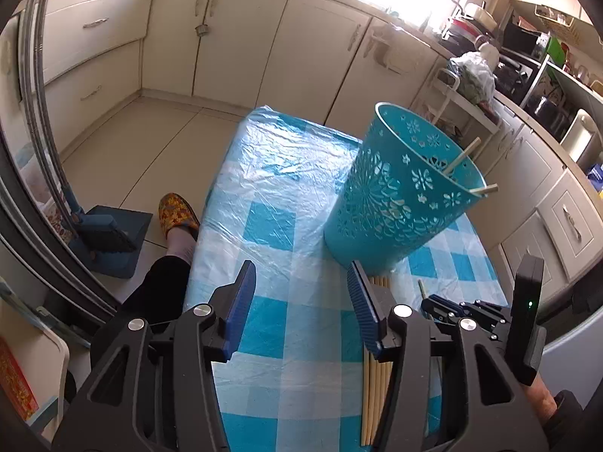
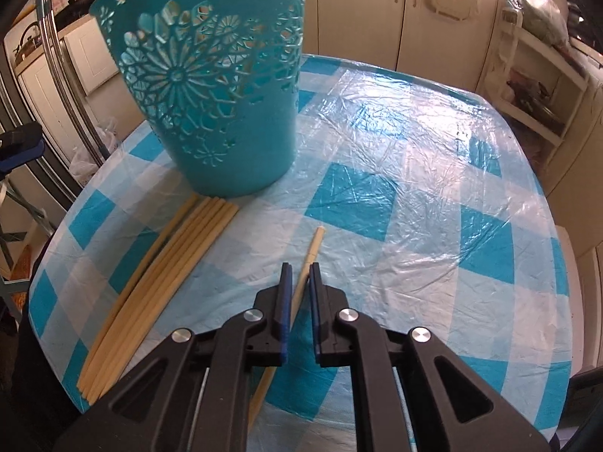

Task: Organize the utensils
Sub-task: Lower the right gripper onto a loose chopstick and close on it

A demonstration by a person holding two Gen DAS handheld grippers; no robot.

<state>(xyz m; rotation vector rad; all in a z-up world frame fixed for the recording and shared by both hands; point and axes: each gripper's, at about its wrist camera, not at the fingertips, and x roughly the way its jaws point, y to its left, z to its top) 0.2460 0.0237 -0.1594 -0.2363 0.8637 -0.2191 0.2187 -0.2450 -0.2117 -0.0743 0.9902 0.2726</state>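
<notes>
Pale wooden chopsticks are lying on the tabletop, which is wearing a crinkled clear plastic sheet over a blue-and-white checked cloth. One single chopstick is running lengthwise between the fingers of the right gripper, whose blue ribbed pads are standing narrowly apart on either side of it; from this angle I cannot tell whether they are pinching the stick or just bracketing it. To the left of that gripper a bundle of chopsticks is lying side by side, its far ends nearly touching the foot of the basket.

That basket is a tapered teal plastic tub with flower-shaped cut-outs, standing ahead and to the left of the right gripper. In the left wrist view two chopsticks in the basket are already poking over its rim.

The left gripper is hovering wide open, holding nothing, with the basket ahead to its right and the bundle partly under its right finger.

Risks from here, as I judge them: the round, smooth stick is likely to roll or swivel in a shallow pinch, the glossy plastic sheet is offering little friction, and a thin tip could catch in a cut-out instead of dropping inside. The light basket may also tip if nudged.
</notes>
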